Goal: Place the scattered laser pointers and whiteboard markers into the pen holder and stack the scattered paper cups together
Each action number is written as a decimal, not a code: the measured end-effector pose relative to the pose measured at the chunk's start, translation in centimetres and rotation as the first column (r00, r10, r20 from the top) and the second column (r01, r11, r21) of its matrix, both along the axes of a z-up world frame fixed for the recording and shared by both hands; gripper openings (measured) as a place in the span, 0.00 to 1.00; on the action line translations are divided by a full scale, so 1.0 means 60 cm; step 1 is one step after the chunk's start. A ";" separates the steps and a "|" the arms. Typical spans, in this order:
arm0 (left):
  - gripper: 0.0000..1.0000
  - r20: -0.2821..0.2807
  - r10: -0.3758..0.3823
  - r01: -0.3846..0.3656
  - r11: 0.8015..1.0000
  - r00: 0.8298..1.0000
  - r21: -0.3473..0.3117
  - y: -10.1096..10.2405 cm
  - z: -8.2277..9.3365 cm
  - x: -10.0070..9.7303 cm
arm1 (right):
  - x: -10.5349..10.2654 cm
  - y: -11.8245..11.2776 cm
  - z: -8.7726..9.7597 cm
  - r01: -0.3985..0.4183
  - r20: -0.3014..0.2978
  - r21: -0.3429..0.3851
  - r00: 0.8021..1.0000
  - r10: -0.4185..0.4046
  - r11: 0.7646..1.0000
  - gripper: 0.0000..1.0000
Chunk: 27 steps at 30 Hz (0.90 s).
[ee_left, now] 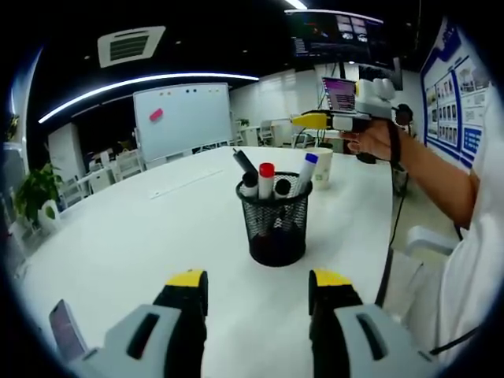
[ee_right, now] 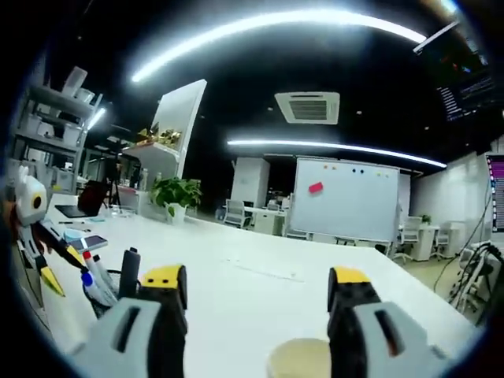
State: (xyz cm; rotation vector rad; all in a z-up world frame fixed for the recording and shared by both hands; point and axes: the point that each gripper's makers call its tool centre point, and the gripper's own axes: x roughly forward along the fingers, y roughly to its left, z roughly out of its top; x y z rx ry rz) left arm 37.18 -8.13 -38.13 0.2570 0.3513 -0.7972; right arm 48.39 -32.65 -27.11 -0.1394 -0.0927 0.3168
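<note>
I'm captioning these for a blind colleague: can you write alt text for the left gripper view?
A black mesh pen holder with several markers stands on a white table, just ahead of the left gripper, whose jaws are open. Behind it, a hand holds the right gripper above a paper cup.

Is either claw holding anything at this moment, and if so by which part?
Nothing is held. The left claw stands open short of the black mesh pen holder. The right claw is open above the white paper cup, its jaws apart with nothing between them.
</note>
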 end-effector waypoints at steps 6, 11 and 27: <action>0.52 -0.001 -0.003 0.003 1.000 1.000 0.002 -0.003 0.000 -0.001 | 0.003 -0.018 -0.007 0.030 -0.015 -0.005 0.999 -0.031 1.000 0.72; 0.52 0.001 -0.003 0.003 1.000 1.000 -0.002 -0.001 0.001 0.000 | 0.003 -0.037 -0.011 0.054 -0.024 -0.007 0.998 -0.054 0.999 0.72; 0.52 0.009 0.015 -0.015 1.000 1.000 -0.003 0.018 0.006 0.010 | 0.007 -0.057 -0.032 0.101 -0.071 -0.030 0.992 -0.103 0.994 0.72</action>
